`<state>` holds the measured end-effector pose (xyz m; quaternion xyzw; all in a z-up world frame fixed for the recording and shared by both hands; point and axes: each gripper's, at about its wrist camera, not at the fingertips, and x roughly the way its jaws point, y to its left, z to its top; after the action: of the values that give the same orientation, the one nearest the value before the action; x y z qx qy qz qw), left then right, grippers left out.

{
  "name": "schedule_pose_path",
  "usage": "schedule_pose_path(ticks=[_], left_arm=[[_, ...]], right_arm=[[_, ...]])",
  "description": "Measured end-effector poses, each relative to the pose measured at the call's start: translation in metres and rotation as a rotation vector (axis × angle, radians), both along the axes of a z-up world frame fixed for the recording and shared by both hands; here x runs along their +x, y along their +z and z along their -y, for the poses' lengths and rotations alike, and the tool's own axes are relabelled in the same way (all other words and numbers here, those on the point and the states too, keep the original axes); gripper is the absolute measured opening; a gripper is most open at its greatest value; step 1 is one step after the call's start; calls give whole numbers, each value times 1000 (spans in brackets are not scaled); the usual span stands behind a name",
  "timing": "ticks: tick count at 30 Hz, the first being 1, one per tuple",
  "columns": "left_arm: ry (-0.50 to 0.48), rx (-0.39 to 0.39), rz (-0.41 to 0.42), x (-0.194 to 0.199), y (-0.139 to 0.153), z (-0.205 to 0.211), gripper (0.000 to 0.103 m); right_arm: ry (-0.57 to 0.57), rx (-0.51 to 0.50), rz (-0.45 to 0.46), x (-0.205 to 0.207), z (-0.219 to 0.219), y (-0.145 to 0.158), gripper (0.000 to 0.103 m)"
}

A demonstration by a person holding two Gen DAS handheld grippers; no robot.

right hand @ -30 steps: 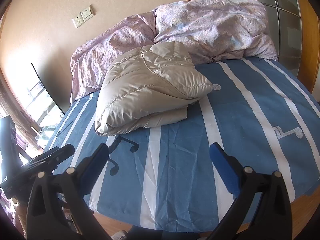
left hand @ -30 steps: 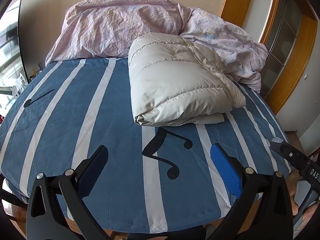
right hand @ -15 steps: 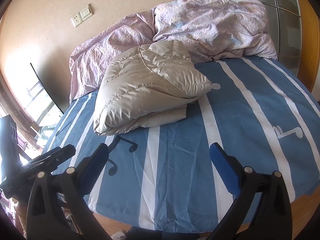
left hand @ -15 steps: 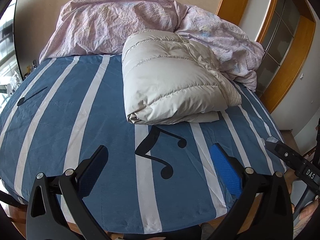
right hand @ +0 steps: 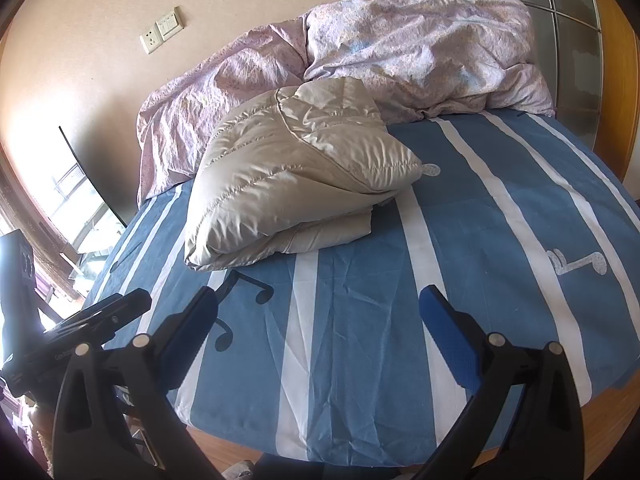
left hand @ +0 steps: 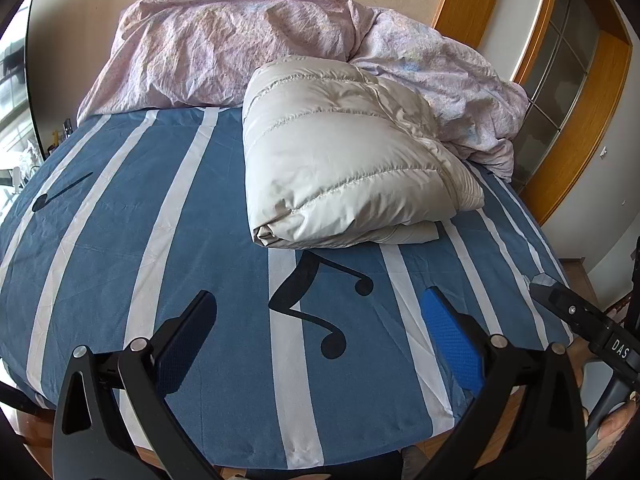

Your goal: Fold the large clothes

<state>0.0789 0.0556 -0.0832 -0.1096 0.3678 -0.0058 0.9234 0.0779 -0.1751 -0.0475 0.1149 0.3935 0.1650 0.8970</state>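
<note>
jacket [left hand: 344, 152] beige quilted | sheet [left hand: 120, 240] blue, white stripes | duvet [left hand: 224, 44] pink

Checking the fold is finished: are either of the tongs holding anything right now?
Nothing. Both tongs, left and right, are open and empty; the folded jacket lies free on the bed.

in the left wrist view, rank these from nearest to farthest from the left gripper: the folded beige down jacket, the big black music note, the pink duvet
1. Black music note, just ahead of the left gripper, on the sheet.
2. Folded beige down jacket, mid-bed, slightly right.
3. Pink duvet, bunched against the far wall.
</note>
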Motion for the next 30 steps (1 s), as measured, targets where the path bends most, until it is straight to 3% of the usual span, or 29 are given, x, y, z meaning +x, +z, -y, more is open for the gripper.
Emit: schedule_pose_path(ticks=[30], left_arm=[[10,12,-1,3,-3,-1,102]], right_arm=[[-4,-1,-5,0,0,-3,101]])
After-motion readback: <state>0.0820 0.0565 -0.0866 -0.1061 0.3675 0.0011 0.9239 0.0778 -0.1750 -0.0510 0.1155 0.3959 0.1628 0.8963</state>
